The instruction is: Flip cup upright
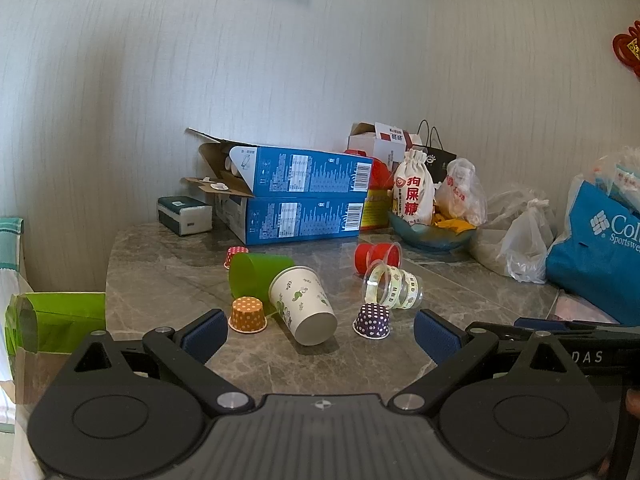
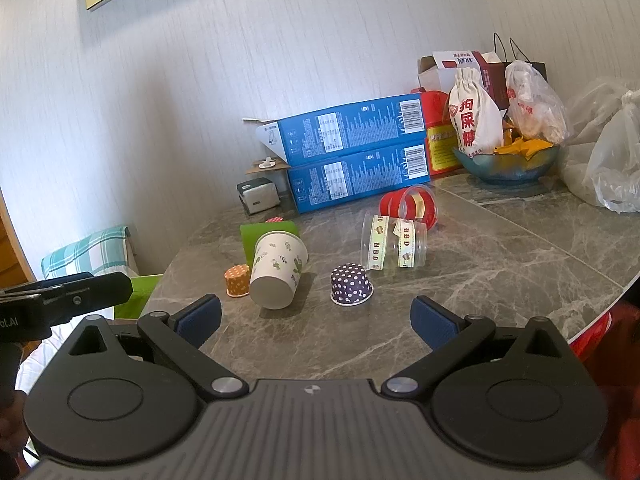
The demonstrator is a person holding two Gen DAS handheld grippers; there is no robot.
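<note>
Several cups lie on the grey marble table (image 1: 160,280). A white paper cup with green print (image 1: 304,304) lies on its side, bottom toward me; it also shows in the right wrist view (image 2: 276,268). A green cup (image 1: 256,276) lies on its side behind it. A clear cup with ribbon (image 1: 394,286) and a red-lined clear cup (image 1: 378,256) lie on their sides. Purple dotted (image 1: 372,320), orange dotted (image 1: 248,314) and red dotted (image 1: 236,254) cupcake cups stand upside down. My left gripper (image 1: 320,334) is open and empty, just short of the paper cup. My right gripper (image 2: 316,320) is open and empty, short of the purple cup (image 2: 351,283).
Two stacked blue boxes (image 1: 300,200), a tissue pack (image 1: 184,214), a bowl with snack bags (image 1: 432,232), plastic bags (image 1: 520,240) and a blue bag (image 1: 600,248) line the back and right. A green bin (image 1: 60,320) stands beside the table's left edge.
</note>
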